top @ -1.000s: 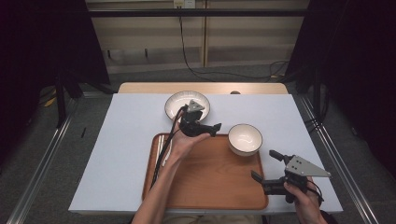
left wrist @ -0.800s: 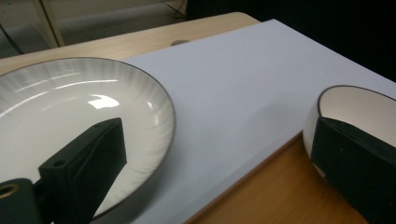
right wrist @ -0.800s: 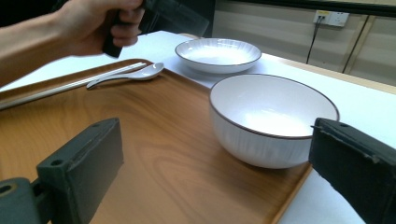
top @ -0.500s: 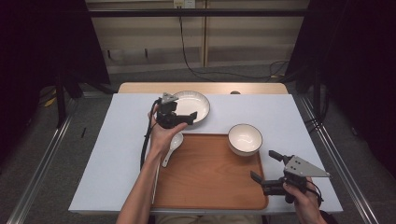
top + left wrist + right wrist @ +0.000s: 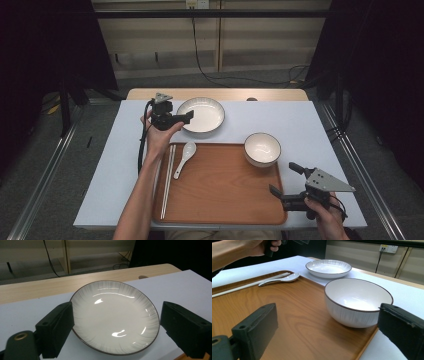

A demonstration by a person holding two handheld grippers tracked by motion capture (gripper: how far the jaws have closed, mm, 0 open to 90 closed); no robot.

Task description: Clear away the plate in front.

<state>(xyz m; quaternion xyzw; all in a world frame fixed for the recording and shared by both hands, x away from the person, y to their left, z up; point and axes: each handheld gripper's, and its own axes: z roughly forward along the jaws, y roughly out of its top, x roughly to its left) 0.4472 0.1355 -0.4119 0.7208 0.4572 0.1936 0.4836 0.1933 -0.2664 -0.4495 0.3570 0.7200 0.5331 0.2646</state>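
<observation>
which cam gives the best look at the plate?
Left gripper view: the plate sits close between the open jaws, rim and ribbed glaze clear. The high view shows it whole but small, off the tray. The right gripper view shows it far behind the bowl.

White-covered table (image 5: 100,170) carries a wooden tray (image 5: 225,190); a white plate (image 5: 201,114) beside it.

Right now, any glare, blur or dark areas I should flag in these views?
Left gripper view: bright glare spots on the plate, jaws soft. Right gripper view: sheen inside the bowl, near jaws blurred. High view: table evenly lit, surroundings nearly black.
</observation>
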